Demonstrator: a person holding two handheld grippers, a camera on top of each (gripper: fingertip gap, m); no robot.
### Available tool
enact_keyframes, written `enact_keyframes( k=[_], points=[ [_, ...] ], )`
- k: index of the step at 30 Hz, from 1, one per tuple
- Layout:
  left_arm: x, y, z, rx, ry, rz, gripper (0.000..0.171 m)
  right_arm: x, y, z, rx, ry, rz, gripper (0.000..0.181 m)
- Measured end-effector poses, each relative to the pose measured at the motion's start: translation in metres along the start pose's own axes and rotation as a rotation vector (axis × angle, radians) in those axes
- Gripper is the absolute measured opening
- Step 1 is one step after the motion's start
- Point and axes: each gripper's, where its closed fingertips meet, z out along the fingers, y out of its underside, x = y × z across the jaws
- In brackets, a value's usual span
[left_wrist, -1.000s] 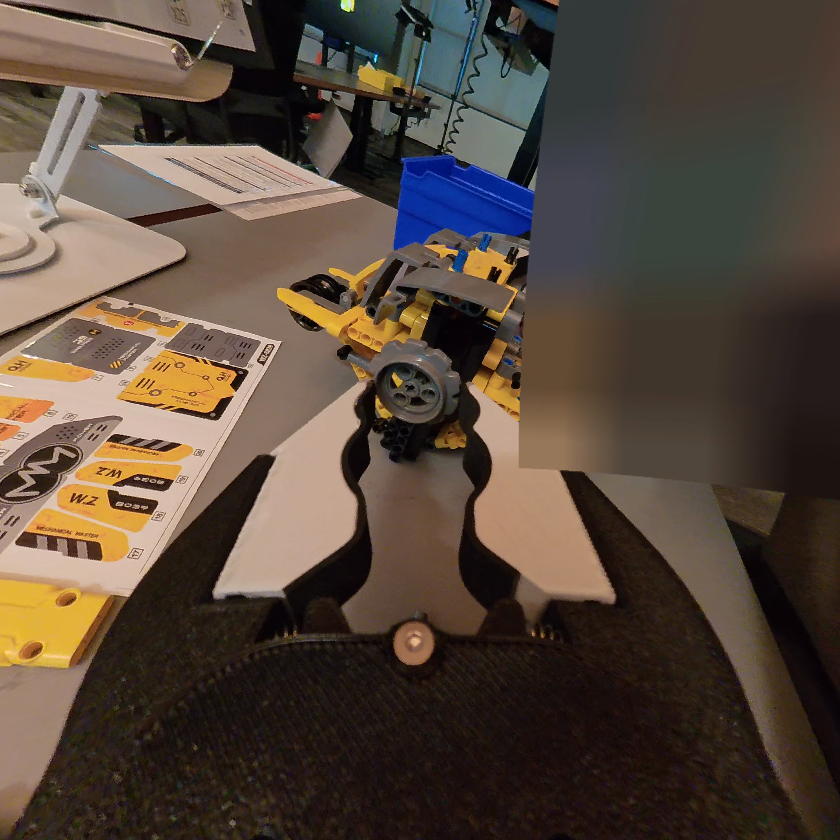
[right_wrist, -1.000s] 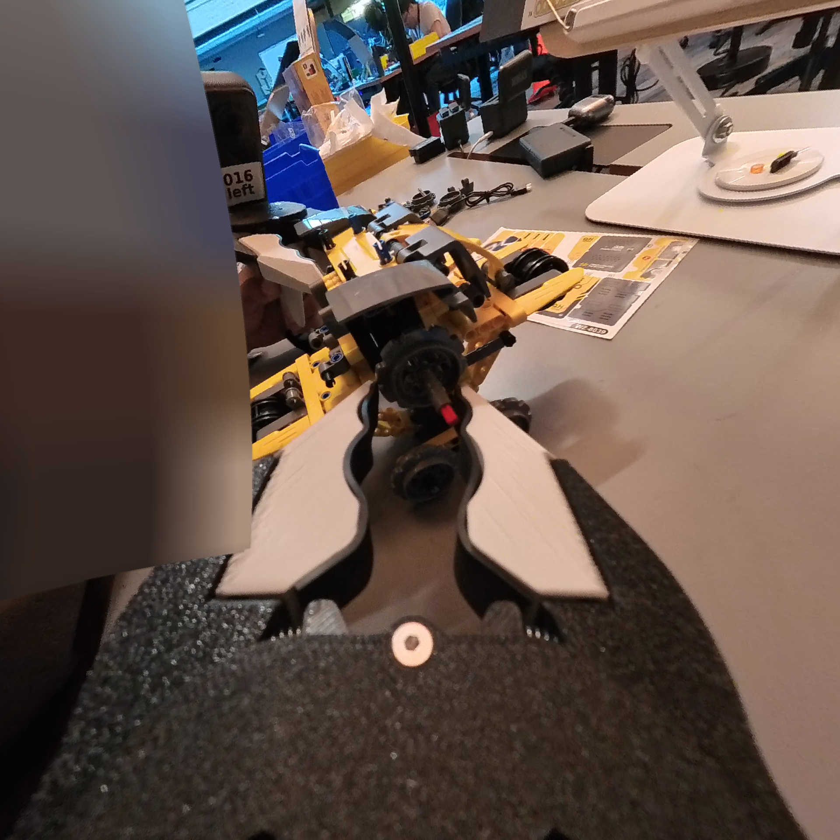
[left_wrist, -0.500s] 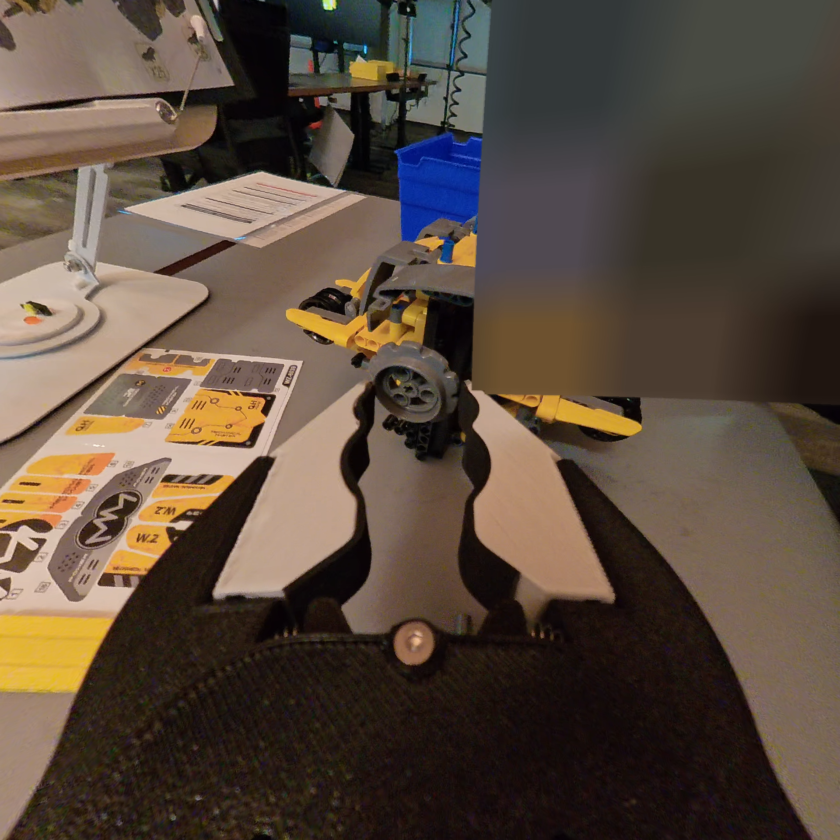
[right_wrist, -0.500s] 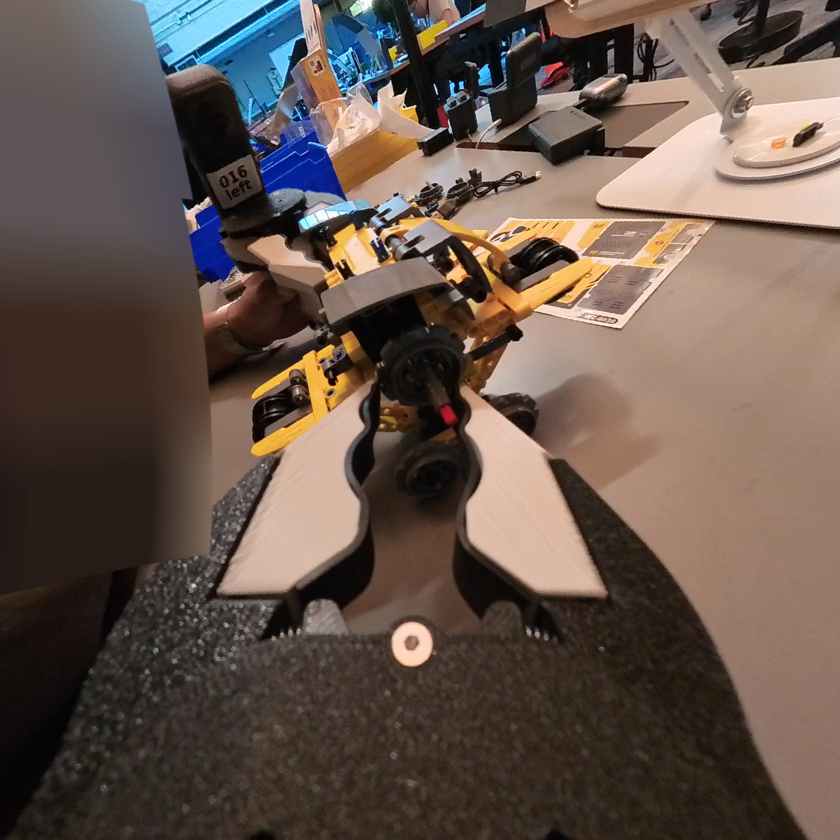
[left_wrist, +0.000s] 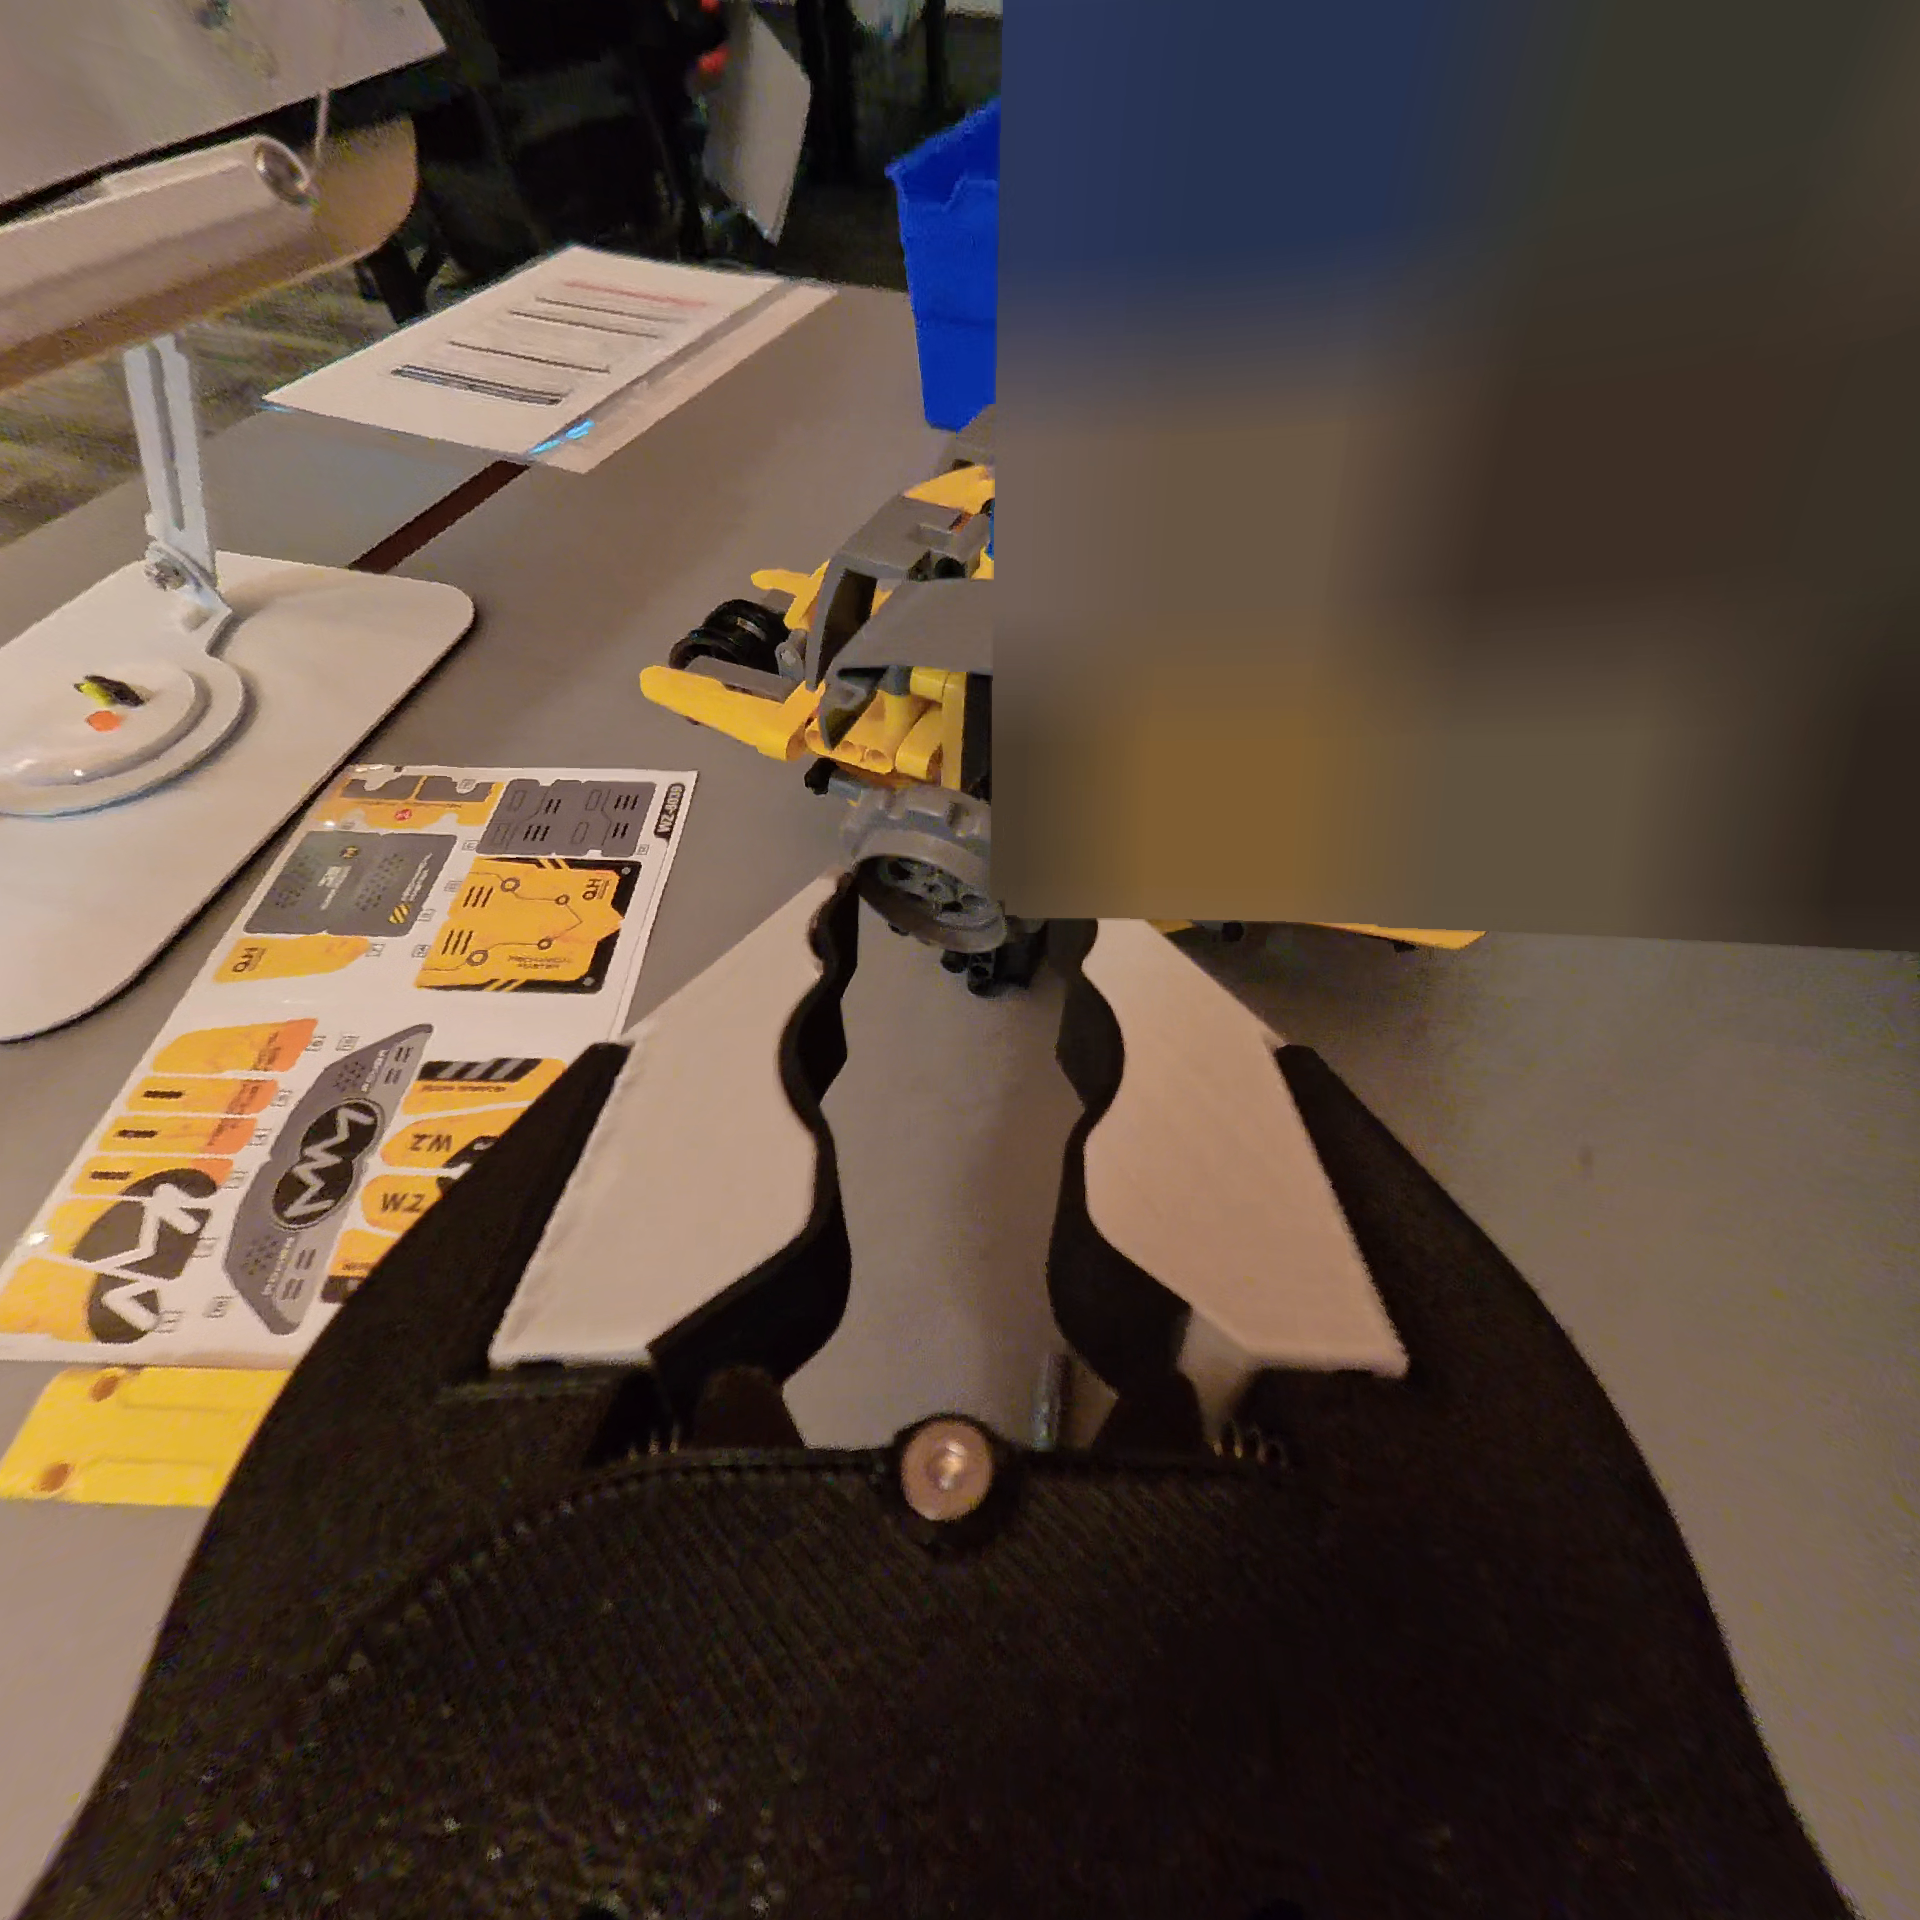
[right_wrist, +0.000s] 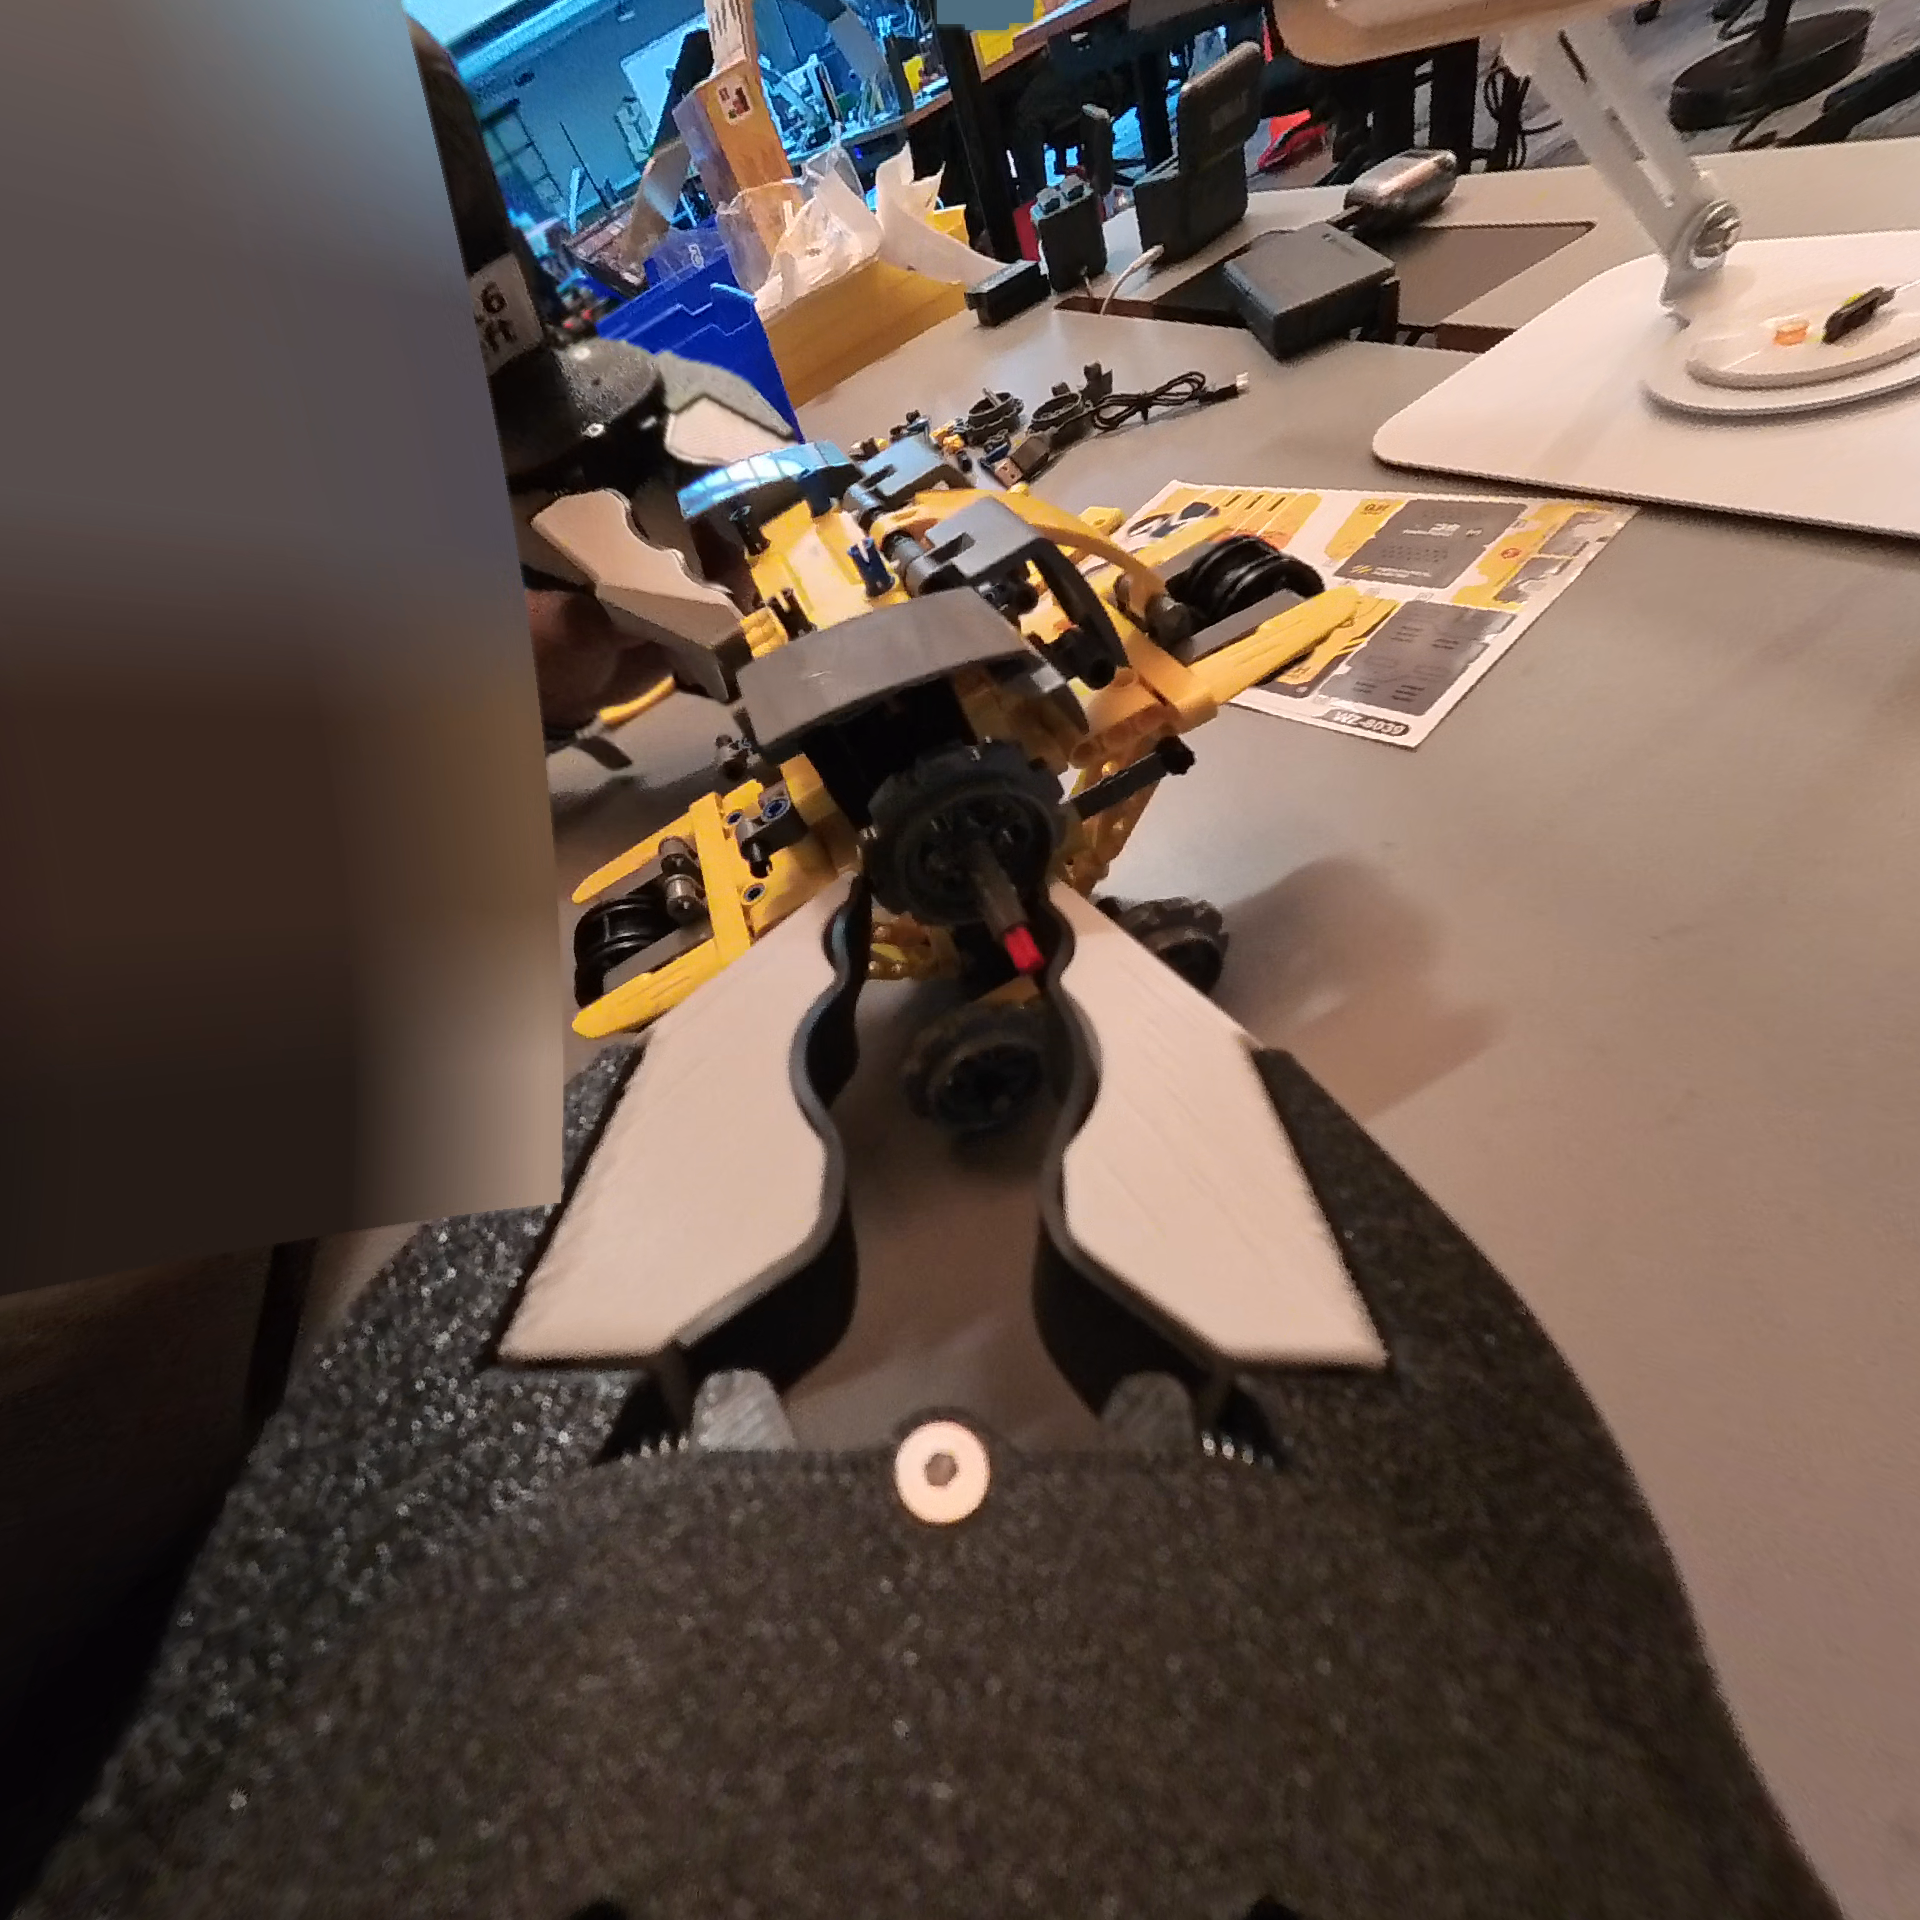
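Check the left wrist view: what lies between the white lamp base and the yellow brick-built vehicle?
The sticker sheet lies flat on the grey table between lamp base and vehicle.

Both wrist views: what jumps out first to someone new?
The yellow and grey brick-built vehicle in the middle of the grey table, gripped from both ends. The right gripper has its jaws around a black wheel with a red-tipped axle; the left gripper has its jaws at a grey toothed wheel. Beside the model lies a yellow and black sticker sheet, near a white stand base.
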Motion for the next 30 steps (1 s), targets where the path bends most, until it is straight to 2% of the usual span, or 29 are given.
enact_keyframes(
  k=[8, 16, 25, 30],
  points=[
    [0.0024, 0.0025, -0.0014, -0.149, -0.088, 0.179, 0.035, -0.0025, 0.0011, -0.0007, -0.018, -0.010, -0.016, 0.029],
    [0.0031, 0.0026, -0.0017, -0.102, -0.012, 0.032, 0.036, -0.0020, 0.0019, -0.0002, -0.013, -0.031, -0.003, 0.029],
    [0.0059, 0.0009, -0.0087, 0.041, 0.122, -0.141, 0.036, -0.0021, 0.0009, 0.0008, -0.003, -0.023, -0.004, 0.029],
    [0.0044, 0.0020, -0.0096, 0.061, 0.130, -0.161, 0.035, -0.0028, 0.0008, 0.0015, -0.001, -0.027, -0.003, 0.029]
  ],
)
